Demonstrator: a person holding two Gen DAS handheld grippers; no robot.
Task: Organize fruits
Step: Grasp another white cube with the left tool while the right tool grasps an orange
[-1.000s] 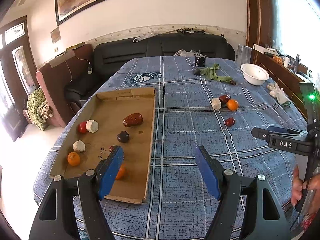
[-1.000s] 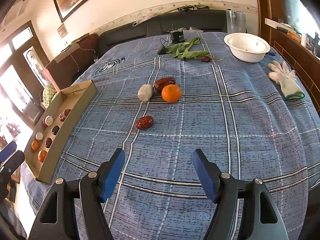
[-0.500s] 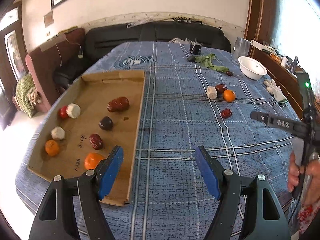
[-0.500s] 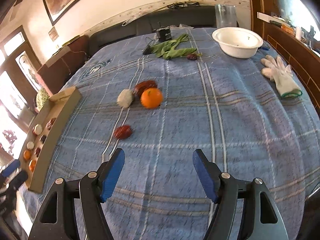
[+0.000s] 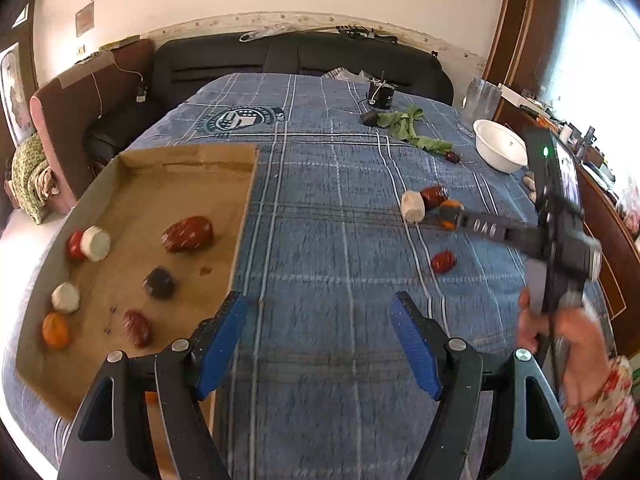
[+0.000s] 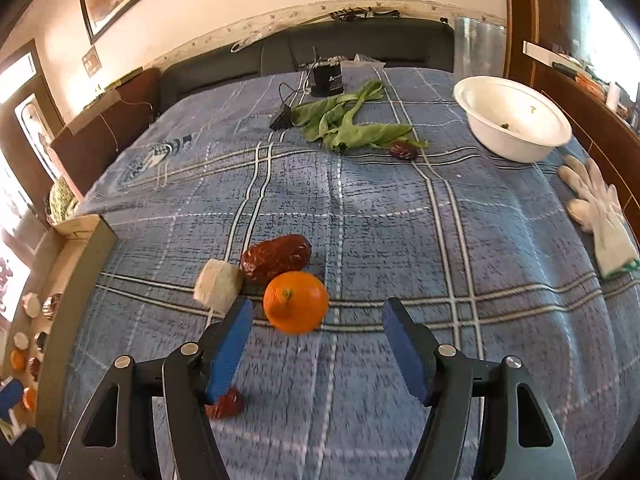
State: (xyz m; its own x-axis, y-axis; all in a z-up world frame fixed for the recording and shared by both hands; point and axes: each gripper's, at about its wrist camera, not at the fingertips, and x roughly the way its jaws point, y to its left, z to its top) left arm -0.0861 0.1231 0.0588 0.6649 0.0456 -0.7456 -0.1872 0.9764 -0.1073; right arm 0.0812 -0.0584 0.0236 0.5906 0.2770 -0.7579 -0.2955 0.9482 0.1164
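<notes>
The right gripper [image 6: 316, 344] has closed in on the orange [image 6: 296, 302] on the blue cloth, jaws just narrowing but empty, so a grasp looks imminent, while the left gripper [image 5: 320, 344] hovers open beside the cardboard tray [image 5: 240, 208].

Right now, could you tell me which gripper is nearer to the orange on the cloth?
Right. The right gripper, jaws open, is just short of the orange; the left gripper hangs beside the cardboard tray, well away.

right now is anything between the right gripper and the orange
Nothing visible. The right gripper is open, and the orange sits just ahead of its fingertips on bare cloth. The white piece and large red fruit lie beside and behind it.
</notes>
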